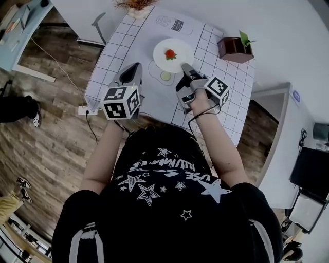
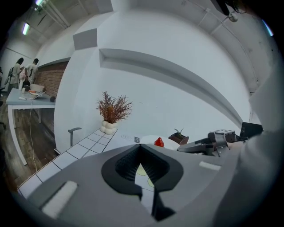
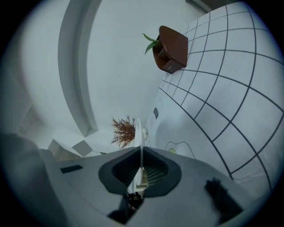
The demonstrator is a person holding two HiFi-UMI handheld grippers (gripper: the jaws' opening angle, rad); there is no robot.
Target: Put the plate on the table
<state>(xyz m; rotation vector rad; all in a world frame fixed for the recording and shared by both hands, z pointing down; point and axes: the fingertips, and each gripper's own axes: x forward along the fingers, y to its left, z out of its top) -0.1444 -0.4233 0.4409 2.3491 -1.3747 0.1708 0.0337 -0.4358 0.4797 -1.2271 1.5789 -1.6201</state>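
A white plate [image 1: 165,45] with a red strawberry [image 1: 170,54] on it is over the middle of the white, grid-patterned table [image 1: 110,56]. My right gripper [image 1: 185,67] is shut on the plate's near right rim. In the right gripper view the plate [image 3: 138,129] shows edge-on, as a thin white line running between the closed jaws of that gripper [image 3: 141,150]. Whether the plate rests on the table I cannot tell. My left gripper [image 1: 134,68] hovers to the left of the plate, shut and holding nothing; its closed tips [image 2: 140,146] point toward the strawberry [image 2: 159,142].
A brown planter [image 1: 234,49] with a green sprout stands at the table's far right. A dried plant in a white vase [image 1: 136,7] stands at the far edge. A placemat with drawn outlines and a green spot [image 1: 165,76] lies under the plate. The wooden floor surrounds the table.
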